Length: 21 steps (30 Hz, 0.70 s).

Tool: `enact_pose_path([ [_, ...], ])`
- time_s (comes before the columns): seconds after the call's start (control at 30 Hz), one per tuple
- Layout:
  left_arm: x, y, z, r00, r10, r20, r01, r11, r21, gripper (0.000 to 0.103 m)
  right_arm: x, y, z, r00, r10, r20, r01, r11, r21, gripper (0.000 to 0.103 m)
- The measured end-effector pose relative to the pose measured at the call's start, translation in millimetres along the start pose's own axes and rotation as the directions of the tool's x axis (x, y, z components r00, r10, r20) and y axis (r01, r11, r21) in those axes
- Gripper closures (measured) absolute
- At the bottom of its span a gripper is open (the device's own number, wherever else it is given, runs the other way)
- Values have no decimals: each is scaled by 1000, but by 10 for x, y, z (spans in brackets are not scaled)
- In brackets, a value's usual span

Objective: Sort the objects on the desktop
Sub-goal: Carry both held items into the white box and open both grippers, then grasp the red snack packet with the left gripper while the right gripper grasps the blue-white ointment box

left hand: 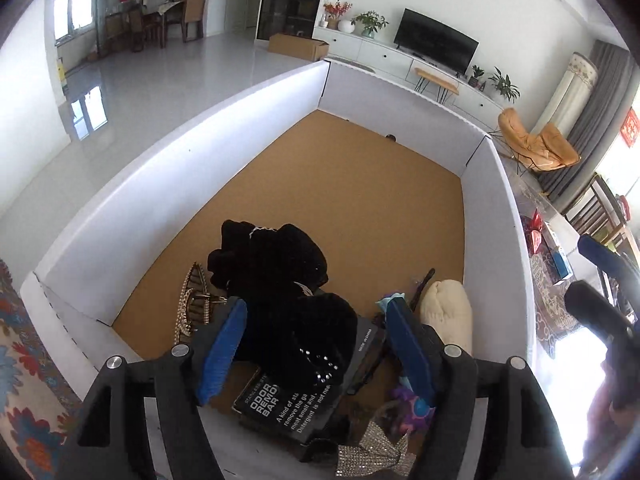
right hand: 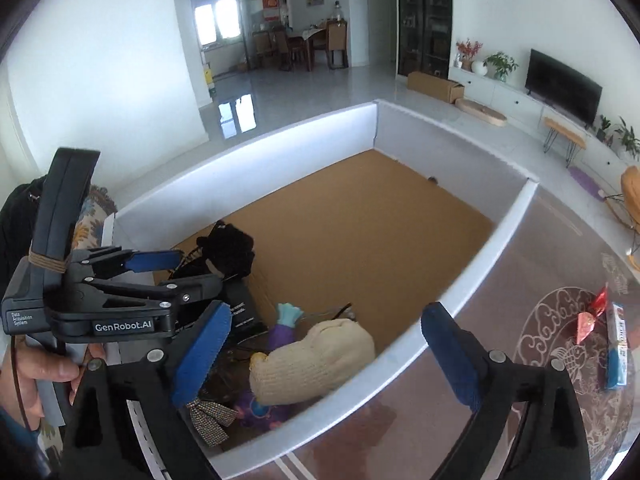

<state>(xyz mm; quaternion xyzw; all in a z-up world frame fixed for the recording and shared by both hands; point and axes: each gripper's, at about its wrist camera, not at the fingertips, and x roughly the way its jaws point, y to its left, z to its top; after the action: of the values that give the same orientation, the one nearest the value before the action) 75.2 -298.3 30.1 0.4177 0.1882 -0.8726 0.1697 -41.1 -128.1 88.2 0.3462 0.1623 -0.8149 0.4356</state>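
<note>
Seemingly barely begun: black velvet piece (left hand: 276,264), odor-bar box (left hand: 280,400), cream knit item (right hand: 316,356), purple toy (right hand: 282,330) piled unsorted in near corner of white-walled tray (left hand: 160,168), left gripper (left hand: 316,344) and right gripper (right hand: 332,356) both spread, empty.

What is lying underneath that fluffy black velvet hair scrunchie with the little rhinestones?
The black velvet scrunchie lies on a flat black printed box lettered "ODOR" and "BAR". The scrunchie covers much of the box's top. What lies beneath the box cannot be seen.
</note>
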Motion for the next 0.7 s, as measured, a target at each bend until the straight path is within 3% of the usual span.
enact_pose_path([
  [0.07,-97,-151,-43,999,-20,32,19,999,32,32,-314,-274,-137,991,-90,95,87,996,33,0],
  [0.13,-217,-366,-111,997,-47,65,41,995,88,32,-454,-602,-407,976,-197,98,192,980,58,0],
  [0.27,-415,-975,-284,984,-163,75,142,961,236,31,-474,-1408,-1254,931,-356,-81,364,926,105,0],
  [0.37,-447,-1550,-438,958,-286,0,268,901,341,26,-587,-2032,-1885,887,-407,-217,446,876,182,0],
  [0.4,-439,-1745,-527,948,-315,-36,306,877,370,17,-643,-2171,-2060,876,-417,-242,468,858,212,0],
  [0.47,-318,-2140,-670,935,-341,-100,351,841,412,15,-805,-2386,-2331,860,-434,-267,499,826,262,0],
  [0.57,2,-2647,-886,933,-317,-169,359,809,466,15,-994,-2550,-2504,877,-416,-239,477,807,347,0],
  [0.7,634,-3086,-974,959,-199,-202,277,815,510,15,-1008,-2569,-2483,893,-381,-239,448,805,389,0],
])
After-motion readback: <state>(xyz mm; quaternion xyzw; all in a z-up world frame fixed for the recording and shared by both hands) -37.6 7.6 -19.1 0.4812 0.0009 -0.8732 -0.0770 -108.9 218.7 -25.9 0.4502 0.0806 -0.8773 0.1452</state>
